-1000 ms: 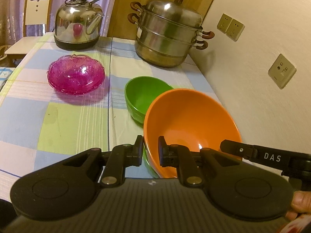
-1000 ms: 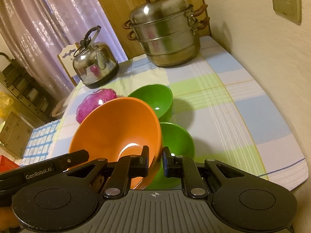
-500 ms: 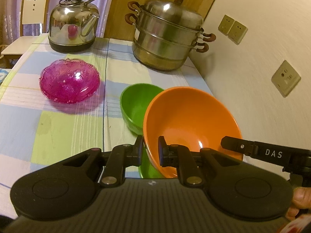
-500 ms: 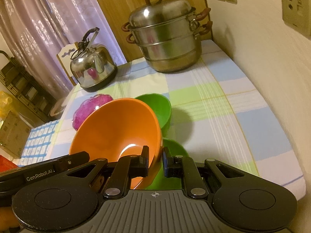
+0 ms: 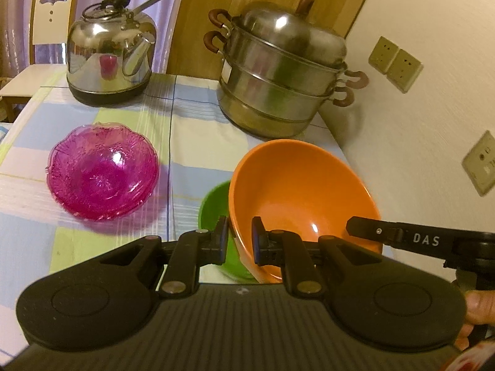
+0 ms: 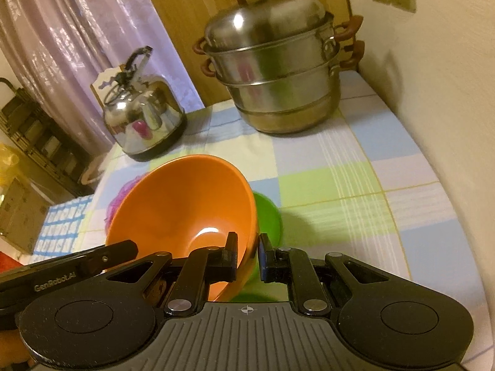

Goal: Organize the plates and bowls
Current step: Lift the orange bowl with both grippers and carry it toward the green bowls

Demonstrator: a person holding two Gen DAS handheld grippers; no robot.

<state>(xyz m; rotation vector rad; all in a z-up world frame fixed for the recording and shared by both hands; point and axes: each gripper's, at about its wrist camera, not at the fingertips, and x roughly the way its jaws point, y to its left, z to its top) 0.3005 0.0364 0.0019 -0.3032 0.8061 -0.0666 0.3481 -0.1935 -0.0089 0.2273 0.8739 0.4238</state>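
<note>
Where the jaws of the left gripper (image 5: 237, 241) meet, they are clenched on the left rim of the orange bowl (image 5: 297, 191), one finger outside the wall and one inside; the jaws of the right gripper (image 6: 247, 255) are likewise clamped on the opposite rim of the same bowl (image 6: 188, 207). Held between the two tools, the orange bowl is tilted with its mouth toward the cameras and is clear of the tabletop (image 5: 191, 142). Directly beneath and behind it sits a green bowl (image 5: 213, 213) — largely hidden by the orange wall in both views, with only an arc of it (image 6: 267, 216) showing at the right wrist. To the left of these, apart from them, a pink glass bowl (image 5: 102, 173) rests upright on the checked cloth; from the right wrist only a sliver of it (image 6: 119, 201) shows past the orange rim. Farther back stand a steel kettle (image 5: 109, 55) on a dark base and a tiered steel steamer pot (image 5: 278, 77) with its lid on, the pot close to the cream wall (image 5: 433, 92) — wall sockets (image 5: 394, 63) are set above it. A pale chair (image 5: 51, 15) and a curtain (image 6: 62, 31) lie beyond the far table edge. A fingertip (image 5: 478, 304) shows at the lower right of the left view.
</note>
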